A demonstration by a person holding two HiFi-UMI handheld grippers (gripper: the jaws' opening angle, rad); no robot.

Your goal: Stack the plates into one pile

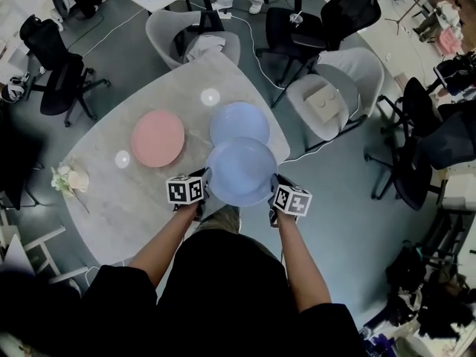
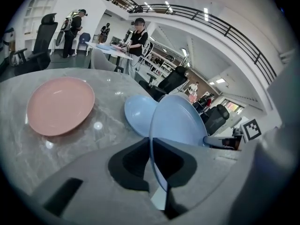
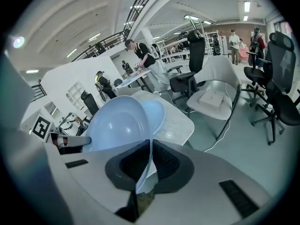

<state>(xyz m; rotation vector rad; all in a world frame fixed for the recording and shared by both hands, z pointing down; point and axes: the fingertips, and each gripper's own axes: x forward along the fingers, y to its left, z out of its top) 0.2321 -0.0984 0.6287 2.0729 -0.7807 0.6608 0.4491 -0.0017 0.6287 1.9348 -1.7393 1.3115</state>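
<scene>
I've got the left gripper [image 1: 204, 187] and right gripper [image 1: 275, 194] pinched on opposite rims of the light blue plate [image 1: 242, 171], held near the second blue plate [image 1: 239, 123] at the table [image 1: 141, 199] edge, so one slipping rim could tip it floorward.

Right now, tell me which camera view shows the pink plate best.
The head view: the pink plate lies whole and unobstructed on the table, seen from above, left of the resting blue plate. The left gripper view also shows it whole, but obliquely. The right gripper view does not show it.
</scene>
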